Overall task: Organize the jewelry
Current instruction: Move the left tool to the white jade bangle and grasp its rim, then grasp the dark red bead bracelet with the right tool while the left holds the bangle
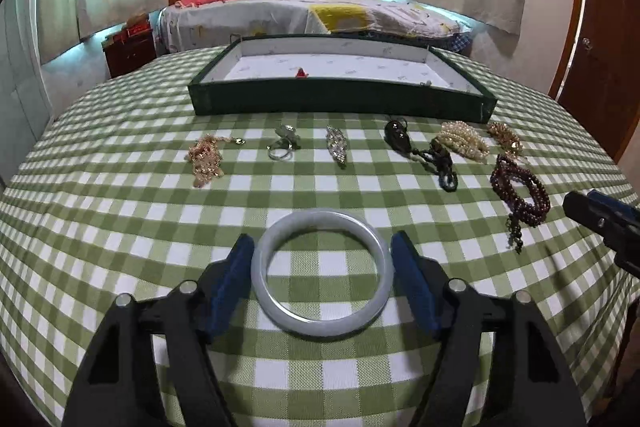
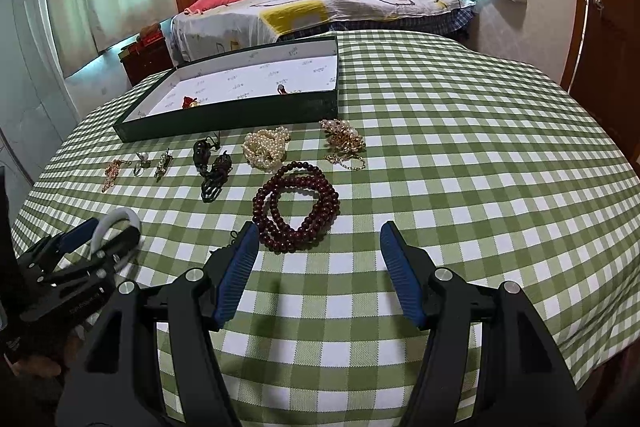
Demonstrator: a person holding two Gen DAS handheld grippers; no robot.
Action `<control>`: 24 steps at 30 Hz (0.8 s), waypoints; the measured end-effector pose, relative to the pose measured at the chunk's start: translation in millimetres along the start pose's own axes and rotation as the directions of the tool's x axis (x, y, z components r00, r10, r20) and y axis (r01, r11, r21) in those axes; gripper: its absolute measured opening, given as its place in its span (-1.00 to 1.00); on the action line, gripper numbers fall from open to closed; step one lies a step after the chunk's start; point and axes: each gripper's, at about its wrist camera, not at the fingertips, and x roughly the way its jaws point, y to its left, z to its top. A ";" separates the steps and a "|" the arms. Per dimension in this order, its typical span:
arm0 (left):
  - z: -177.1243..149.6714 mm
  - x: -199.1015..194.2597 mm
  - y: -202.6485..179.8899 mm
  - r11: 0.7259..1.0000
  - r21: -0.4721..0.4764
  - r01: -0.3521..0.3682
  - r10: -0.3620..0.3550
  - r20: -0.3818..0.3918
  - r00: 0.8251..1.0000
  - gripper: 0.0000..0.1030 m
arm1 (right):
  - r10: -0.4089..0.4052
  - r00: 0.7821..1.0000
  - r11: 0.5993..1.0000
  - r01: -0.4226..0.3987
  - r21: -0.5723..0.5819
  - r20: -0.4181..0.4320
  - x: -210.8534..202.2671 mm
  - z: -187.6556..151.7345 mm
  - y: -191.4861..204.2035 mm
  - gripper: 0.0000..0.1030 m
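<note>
My left gripper (image 1: pixel 322 247) is shut on a pale jade bangle (image 1: pixel 280 311), its blue pads against the ring's two sides; the bangle also shows in the right wrist view (image 2: pixel 116 219). My right gripper (image 2: pixel 316 233) is open and empty, just in front of a dark red bead bracelet (image 2: pixel 296 213) on the checked tablecloth. A dark green tray (image 1: pixel 340 103) with a white lining stands at the back and holds a small red piece (image 1: pixel 301 73). In front of it lie a gold chain (image 1: pixel 206 159), a ring (image 1: pixel 280 149), a crystal brooch (image 1: pixel 336 145), a black pendant (image 1: pixel 400 139) and pearls (image 1: pixel 464 143).
The round table (image 2: pixel 460 147) has a green and white checked cloth and broad bare cloth on its right side. Gold jewelry (image 2: pixel 346 139) lies by the tray's right corner. A bed (image 1: pixel 300 11) and a wooden door (image 1: pixel 600 47) stand beyond the table.
</note>
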 end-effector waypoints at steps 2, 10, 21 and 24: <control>0.6 -0.4 1.8 1.000 -0.007 0.000 0.000 -0.002 1.000 0.33 | 0.000 1.000 1.000 0.000 -0.002 0.004 1.0 -0.1 0.4 0.21; 11.8 -12.8 21.0 0.998 -0.053 -0.037 0.040 0.052 0.998 0.33 | -0.003 1.000 0.999 0.004 -0.042 0.020 20.6 5.9 15.0 0.36; 26.1 -16.8 42.7 0.993 -0.075 -0.088 0.094 0.088 0.992 0.33 | -0.056 0.998 0.996 0.053 -0.070 -0.034 56.5 15.7 22.0 0.42; 26.9 -14.8 45.6 0.993 -0.081 -0.089 0.095 0.082 0.992 0.33 | -0.070 0.997 0.993 0.067 -0.096 -0.032 58.1 14.4 25.4 0.45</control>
